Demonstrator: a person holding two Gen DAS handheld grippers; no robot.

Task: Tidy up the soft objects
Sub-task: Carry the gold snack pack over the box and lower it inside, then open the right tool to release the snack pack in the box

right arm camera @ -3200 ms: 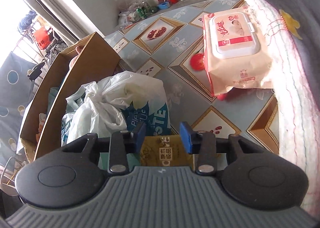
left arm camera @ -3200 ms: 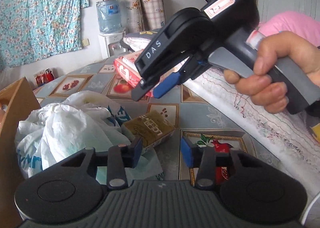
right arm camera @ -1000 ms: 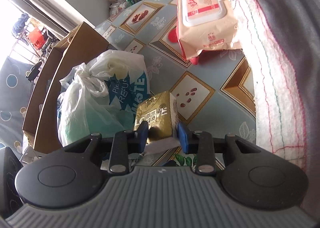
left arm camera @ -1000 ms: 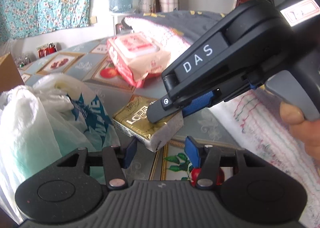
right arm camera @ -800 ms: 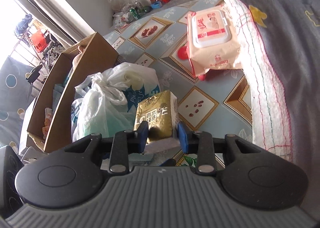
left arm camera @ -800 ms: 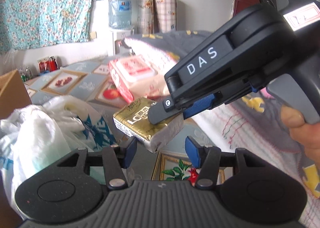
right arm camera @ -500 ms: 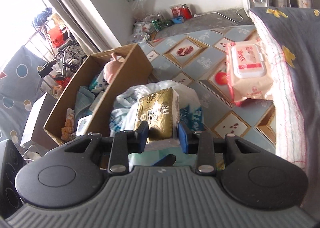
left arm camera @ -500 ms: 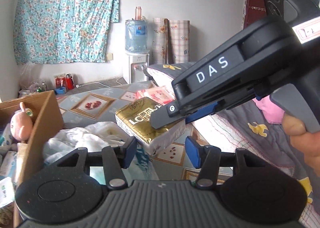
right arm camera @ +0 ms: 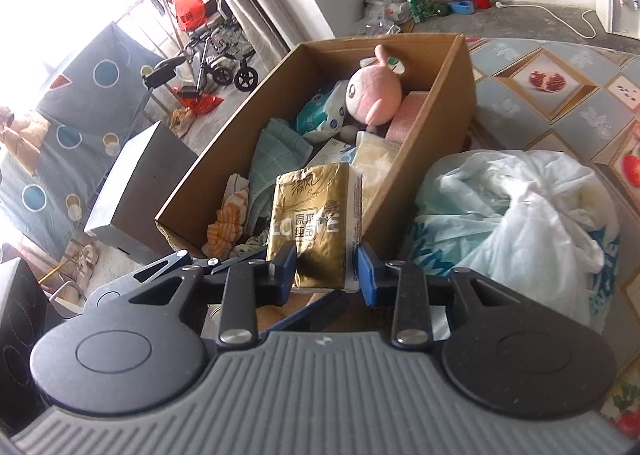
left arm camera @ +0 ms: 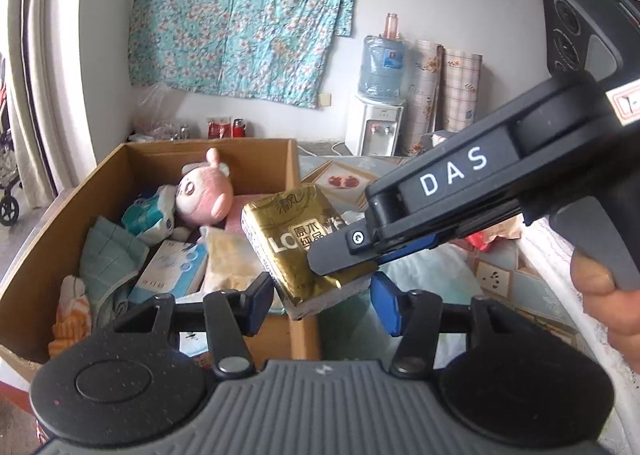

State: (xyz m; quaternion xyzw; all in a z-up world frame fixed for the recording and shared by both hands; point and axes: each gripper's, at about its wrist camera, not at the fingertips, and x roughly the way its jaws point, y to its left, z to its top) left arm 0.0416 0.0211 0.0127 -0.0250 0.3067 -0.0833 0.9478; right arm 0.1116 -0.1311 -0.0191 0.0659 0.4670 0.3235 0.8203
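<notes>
Right wrist: my right gripper is clamped on the gold tissue pack, held in the air over the near end of the cardboard box.
Left gripper has its fingers apart, gripping nothing, just below the pack. Pink plush lies in the box; white plastic bag sits beside it.

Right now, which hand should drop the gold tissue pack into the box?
Probably the right. The right gripper already clamps the gold tissue pack above the cardboard box holding the pink plush. The left gripper is open and holds nothing.
</notes>
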